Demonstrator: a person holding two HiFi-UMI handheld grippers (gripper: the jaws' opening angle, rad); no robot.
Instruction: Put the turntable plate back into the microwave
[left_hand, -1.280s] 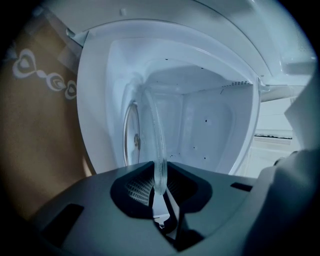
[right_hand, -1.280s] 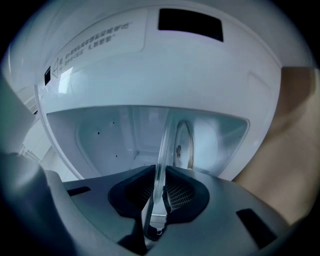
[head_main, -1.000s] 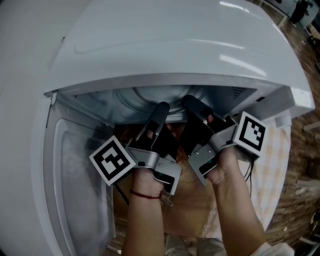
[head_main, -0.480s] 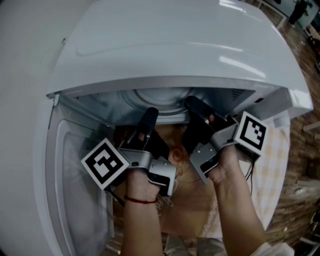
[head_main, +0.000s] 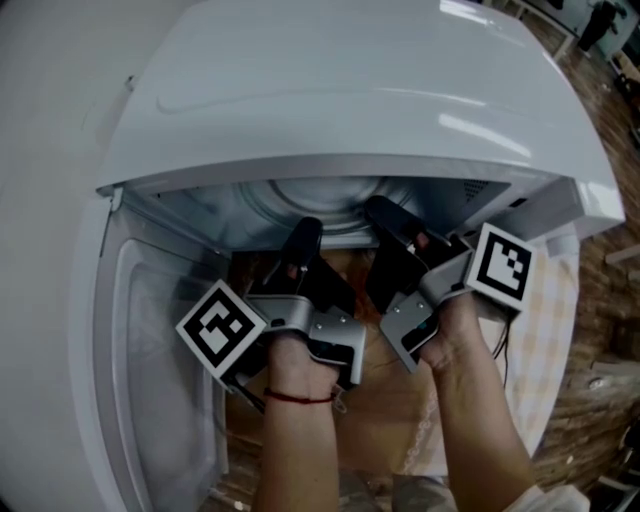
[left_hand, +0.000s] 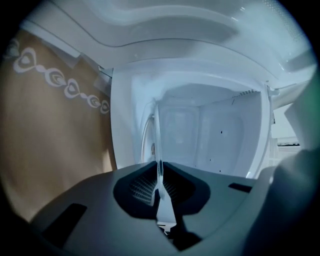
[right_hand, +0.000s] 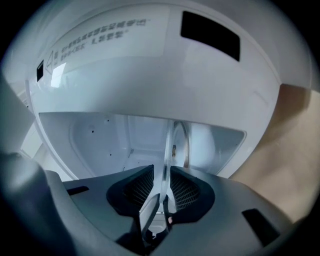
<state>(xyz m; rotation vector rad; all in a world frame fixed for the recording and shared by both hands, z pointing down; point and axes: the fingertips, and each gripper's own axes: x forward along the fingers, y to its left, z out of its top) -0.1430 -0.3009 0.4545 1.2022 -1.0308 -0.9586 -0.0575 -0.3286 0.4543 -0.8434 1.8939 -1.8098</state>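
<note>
Holding the glass turntable plate (right_hand: 167, 150) just inside the open microwave (head_main: 350, 90) cavity, left gripper (head_main: 303, 238) and right gripper (head_main: 388, 212) each clamp its rim. Best practice: keep it level, lower both sides together, release only once seated.

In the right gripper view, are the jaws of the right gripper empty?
No, the glass rim of the turntable plate stands edge-on between the jaws of the right gripper, which are closed on it.
</note>
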